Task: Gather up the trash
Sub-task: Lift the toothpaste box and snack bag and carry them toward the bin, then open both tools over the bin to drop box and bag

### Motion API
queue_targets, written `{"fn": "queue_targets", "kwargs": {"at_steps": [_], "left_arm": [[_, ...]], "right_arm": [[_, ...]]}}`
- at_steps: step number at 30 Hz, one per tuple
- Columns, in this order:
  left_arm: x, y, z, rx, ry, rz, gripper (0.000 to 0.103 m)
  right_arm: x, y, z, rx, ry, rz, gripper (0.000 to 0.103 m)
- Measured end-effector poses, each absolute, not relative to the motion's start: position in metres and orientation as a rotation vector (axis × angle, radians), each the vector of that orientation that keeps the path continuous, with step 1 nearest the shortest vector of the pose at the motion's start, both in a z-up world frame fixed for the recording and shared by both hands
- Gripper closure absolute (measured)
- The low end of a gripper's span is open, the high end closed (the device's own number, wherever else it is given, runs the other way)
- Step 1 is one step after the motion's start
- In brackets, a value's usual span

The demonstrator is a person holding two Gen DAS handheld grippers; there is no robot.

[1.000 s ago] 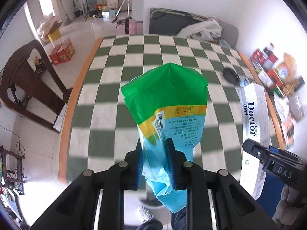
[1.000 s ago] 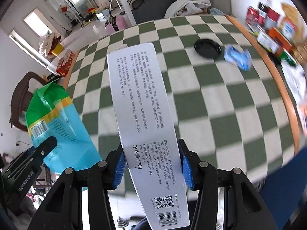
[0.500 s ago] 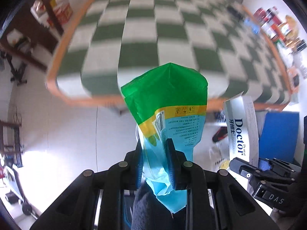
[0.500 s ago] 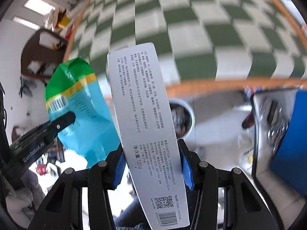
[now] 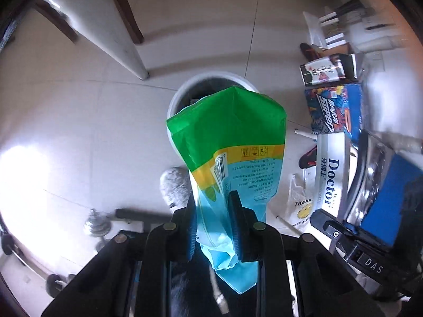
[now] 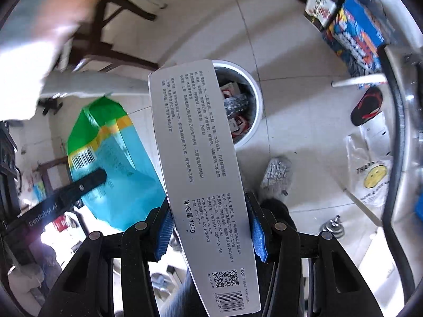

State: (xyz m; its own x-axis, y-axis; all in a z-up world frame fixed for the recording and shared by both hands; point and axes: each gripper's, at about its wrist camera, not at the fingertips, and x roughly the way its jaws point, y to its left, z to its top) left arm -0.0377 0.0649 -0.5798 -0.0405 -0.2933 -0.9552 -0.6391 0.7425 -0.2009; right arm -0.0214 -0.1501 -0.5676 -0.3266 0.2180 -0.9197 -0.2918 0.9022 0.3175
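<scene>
My left gripper (image 5: 212, 206) is shut on a green, yellow and blue plastic bag (image 5: 230, 142), which hangs over a white round trash bin (image 5: 182, 92) on the floor. My right gripper (image 6: 210, 214) is shut on a long grey toothpaste box (image 6: 195, 153) held above the same trash bin (image 6: 257, 105), which has wrappers inside. The plastic bag (image 6: 105, 158) and the left gripper's finger show at the left of the right wrist view. The toothpaste box (image 5: 329, 174), marked Doctor, shows at the right of the left wrist view.
A table leg (image 5: 127, 39) and dark chair legs (image 6: 116, 52) stand beyond the bin. Colourful boxes (image 5: 333, 108), a red and black slipper (image 6: 366, 105) and a white plastic bag with a smiley (image 6: 370, 174) lie to the right. A person's grey shoe (image 6: 276, 174) is near the bin.
Both grippers have dropped from above the checkered table to the floor and tilted down. They now point at the white trash bin, each keeping its hold.
</scene>
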Motion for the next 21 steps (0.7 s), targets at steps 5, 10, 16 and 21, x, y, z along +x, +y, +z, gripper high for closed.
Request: {"fn": "queue_targets", "kwargs": {"at_steps": [5,10,16,21], "left_arm": [[-0.012,0.073,-0.648,-0.758,1.65,0.305,0.075],[0.008,0.085,-0.698,-0.726,1.687,0.306,0.065],[0.008,0.096,-0.717,-0.653,1.665,0.38,0.013],[-0.008,0.102,-0.72,-0.582,1.675,0.428,0.0]], "right_arm": [[0.01,-0.14,-0.662,0.064,1.86,0.472,0.051],[0.033,-0.124,-0.741,0.143,1.879,0.47,0.051],[0.044,-0.105,-0.819,0.191,1.957,0.454,0.044],[0.044,-0.093,-0.829,0.092,1.884,0.443,0.004]]}}
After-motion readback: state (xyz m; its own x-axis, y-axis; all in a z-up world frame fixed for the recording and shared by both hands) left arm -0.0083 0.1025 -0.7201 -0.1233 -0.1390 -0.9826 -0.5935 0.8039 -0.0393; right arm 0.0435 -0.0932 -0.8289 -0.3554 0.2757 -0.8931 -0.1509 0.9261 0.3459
